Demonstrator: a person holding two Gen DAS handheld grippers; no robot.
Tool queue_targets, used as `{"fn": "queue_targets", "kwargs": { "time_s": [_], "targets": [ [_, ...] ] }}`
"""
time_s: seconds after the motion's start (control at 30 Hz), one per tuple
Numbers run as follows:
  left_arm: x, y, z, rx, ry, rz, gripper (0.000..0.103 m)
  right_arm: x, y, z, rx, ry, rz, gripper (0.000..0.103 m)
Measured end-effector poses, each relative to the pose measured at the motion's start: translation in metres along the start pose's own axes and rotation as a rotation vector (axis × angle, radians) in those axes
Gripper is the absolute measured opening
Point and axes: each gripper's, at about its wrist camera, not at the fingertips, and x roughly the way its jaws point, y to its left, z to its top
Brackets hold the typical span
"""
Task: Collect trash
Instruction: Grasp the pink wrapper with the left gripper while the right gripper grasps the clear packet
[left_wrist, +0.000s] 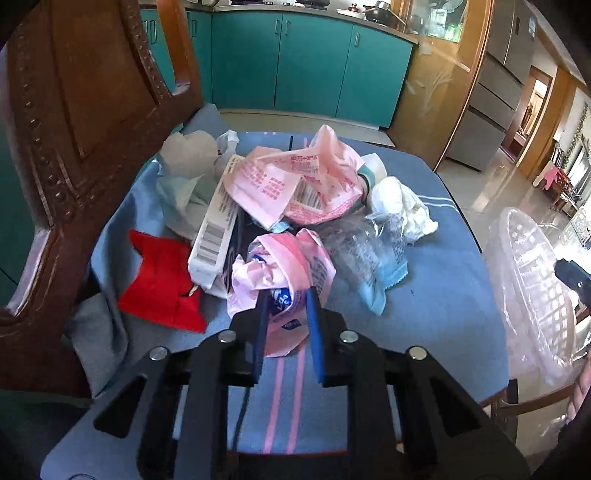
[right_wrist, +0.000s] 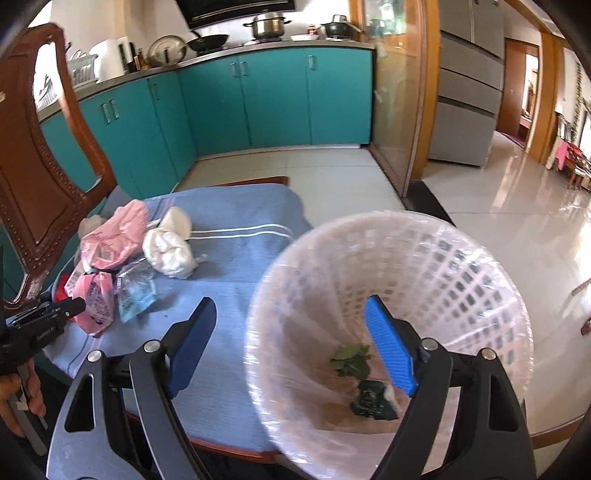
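Because the trash heap lies on the tabletop (left_wrist: 443, 295), the left gripper (left_wrist: 286, 314) pinches the near pink wrapper (left_wrist: 273, 273), while the right gripper (right_wrist: 291, 321), fingers wide and empty, hovers over the lined basket (right_wrist: 461, 258).

Crinkled glossy pink plastic wrapper (left_wrist: 280, 280), woven blue tablecloth (left_wrist: 436, 295), carved wooden chair (left_wrist: 74, 122)

Teal cabinets (right_wrist: 273, 99), tiled floor (right_wrist: 517, 206), wood chair (left_wrist: 74, 110)

Trash pile (left_wrist: 280, 221) on table (left_wrist: 443, 295), chair (left_wrist: 74, 147) left, basket (right_wrist: 406, 295) right, leaves (right_wrist: 351, 362) inside.
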Motion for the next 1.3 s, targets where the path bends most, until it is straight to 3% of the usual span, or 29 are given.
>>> {"fn": "queue_targets", "kwargs": {
  "time_s": [0.5, 0.9, 1.03, 1.3],
  "targets": [
    [-0.030, 0.029, -0.022, -0.018, -0.015, -0.016, 0.020, 0.015, 0.086, 0.005, -0.129, 0.024, 0.101, 0.081],
    [-0.023, 0.032, -0.027, -0.027, 0.006, -0.031, 0.020, 0.015, 0.097, 0.005, -0.145, 0.040, 0.103, 0.081],
    [-0.023, 0.033, -0.026, -0.027, 0.009, -0.035, 0.026, 0.018, 0.095, 0.005, -0.136, 0.048, 0.108, 0.081],
    [-0.021, 0.037, -0.026, -0.047, 0.022, -0.037, 0.030, 0.046, 0.098, 0.009, -0.100, 0.076, 0.205, 0.081]
  ]
}}
